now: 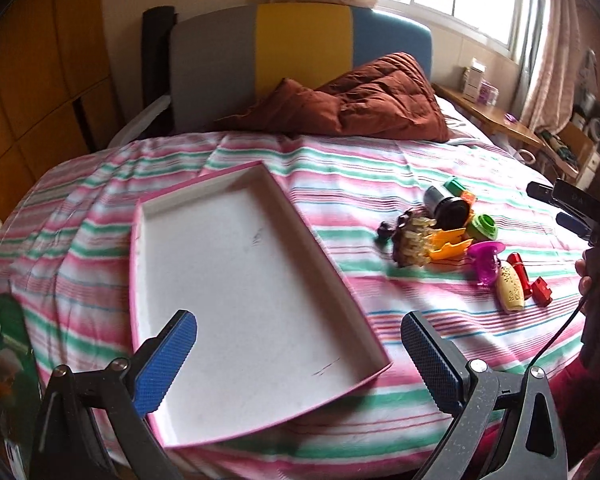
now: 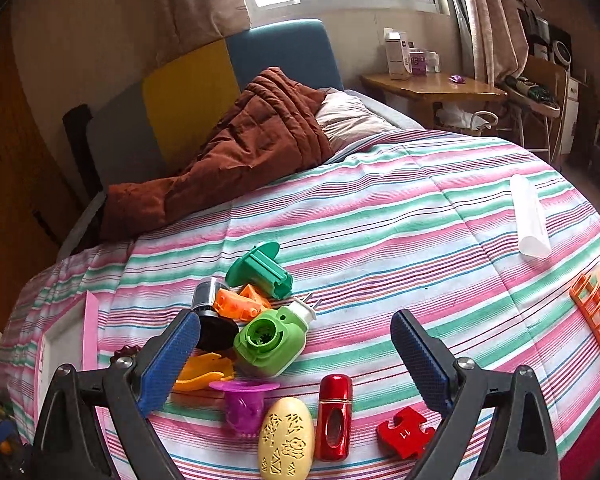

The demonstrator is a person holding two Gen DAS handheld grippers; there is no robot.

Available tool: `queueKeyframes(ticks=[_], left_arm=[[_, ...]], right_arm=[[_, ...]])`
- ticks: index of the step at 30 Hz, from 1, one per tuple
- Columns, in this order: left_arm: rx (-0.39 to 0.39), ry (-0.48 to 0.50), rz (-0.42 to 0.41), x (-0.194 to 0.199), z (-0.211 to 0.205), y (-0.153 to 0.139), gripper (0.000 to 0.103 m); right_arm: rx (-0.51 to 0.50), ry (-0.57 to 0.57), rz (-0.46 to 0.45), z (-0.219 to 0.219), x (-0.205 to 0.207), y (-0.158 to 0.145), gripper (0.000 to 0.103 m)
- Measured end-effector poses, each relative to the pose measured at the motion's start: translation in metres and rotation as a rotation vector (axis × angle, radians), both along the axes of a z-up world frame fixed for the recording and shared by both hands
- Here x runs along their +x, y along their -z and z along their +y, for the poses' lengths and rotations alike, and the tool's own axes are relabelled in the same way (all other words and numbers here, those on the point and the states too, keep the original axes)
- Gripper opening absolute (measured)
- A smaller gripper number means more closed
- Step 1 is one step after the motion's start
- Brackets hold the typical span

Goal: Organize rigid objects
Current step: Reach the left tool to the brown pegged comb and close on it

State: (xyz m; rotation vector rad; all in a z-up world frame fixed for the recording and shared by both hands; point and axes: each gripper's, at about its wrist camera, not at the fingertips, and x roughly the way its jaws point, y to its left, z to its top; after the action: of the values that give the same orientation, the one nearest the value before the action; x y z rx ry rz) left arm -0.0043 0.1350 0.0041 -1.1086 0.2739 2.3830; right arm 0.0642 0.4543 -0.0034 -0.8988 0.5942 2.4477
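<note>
A shallow white tray with a pink rim (image 1: 332,276) lies empty on the striped bed; its edge shows in the right wrist view (image 2: 90,332). My left gripper (image 1: 299,354) hangs open over the tray's near end. A pile of small toys lies to the tray's right: a green camera-shaped toy (image 2: 270,340), a teal spool (image 2: 260,268), orange bricks (image 2: 240,304), a purple cup (image 2: 242,404), a cream egg-shaped case (image 2: 286,440), a red capsule (image 2: 334,416) and a red puzzle piece (image 2: 404,432). My right gripper (image 2: 295,360) is open and empty just above the pile; it also shows in the left wrist view (image 1: 568,210).
A brown quilt (image 2: 236,148) and a pillow (image 2: 352,118) lie at the headboard. A white tube (image 2: 530,216) and an orange rack (image 2: 598,320) lie at the bed's right side. A wooden side table (image 2: 432,86) stands beyond the bed.
</note>
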Motion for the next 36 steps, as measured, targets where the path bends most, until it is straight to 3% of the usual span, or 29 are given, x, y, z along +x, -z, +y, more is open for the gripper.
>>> queueKeyframes(ticks=[7, 15, 23, 29, 31, 36], left_arm=[[-0.012, 0.099, -0.002, -0.019, 0.053, 0.000, 0.102], [-0.013, 0.174, -0.073, -0.047, 0.103, 0.020, 0.098], [-0.013, 0.186, -0.150, -0.070, 0.133, 0.046, 0.082], [-0.016, 0.192, -0.177, -0.080, 0.146, 0.060, 0.081], [0.013, 0.209, -0.205, -0.083, 0.149, 0.065, 0.073], [0.076, 0.263, -0.242, -0.079, 0.156, 0.066, 0.043]], right_arm=[[-0.031, 0.001, 0.021, 0.005, 0.000, 0.000, 0.098], [-0.091, 0.022, 0.047, 0.015, 0.004, 0.002, 0.098], [-0.113, 0.020, 0.046, 0.017, 0.003, 0.004, 0.098], [-0.126, 0.020, 0.044, 0.019, 0.002, 0.006, 0.098], [-0.124, 0.017, 0.041, 0.018, 0.000, 0.006, 0.098], [-0.115, 0.018, 0.031, 0.017, -0.001, 0.007, 0.098]])
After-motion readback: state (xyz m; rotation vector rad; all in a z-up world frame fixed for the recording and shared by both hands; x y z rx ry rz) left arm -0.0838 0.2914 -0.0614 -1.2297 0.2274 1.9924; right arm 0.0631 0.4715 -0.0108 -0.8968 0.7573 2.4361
